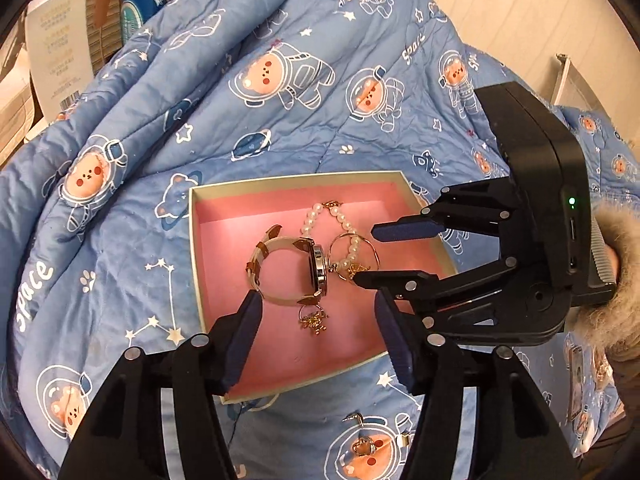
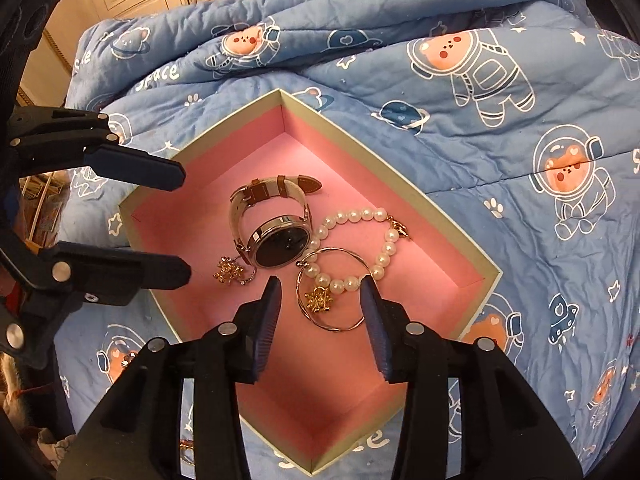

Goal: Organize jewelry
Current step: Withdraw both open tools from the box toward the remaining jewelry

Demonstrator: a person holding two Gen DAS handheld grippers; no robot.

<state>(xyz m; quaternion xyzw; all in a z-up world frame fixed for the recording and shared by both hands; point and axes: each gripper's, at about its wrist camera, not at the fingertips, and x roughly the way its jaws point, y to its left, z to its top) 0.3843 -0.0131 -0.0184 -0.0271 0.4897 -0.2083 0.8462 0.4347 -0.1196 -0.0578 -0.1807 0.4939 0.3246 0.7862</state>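
Left claw [image 1: 316, 312] and right claw [image 2: 320, 300] both hover with fingers spread apart, gripping nothing.

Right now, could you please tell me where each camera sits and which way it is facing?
Left wrist: rides on the left tool, looking forward and down into the pink-lined box; its own open fingers frame the watch, and the right tool reaches in from the right, with a fur-trimmed cuff behind it.
Right wrist: rides on the right tool, looking down at the box corner-on; its open fingers flank the hoop bracelet, and the left tool enters from the left.
Shared: box, watch, pearl bracelet, blue quilt.
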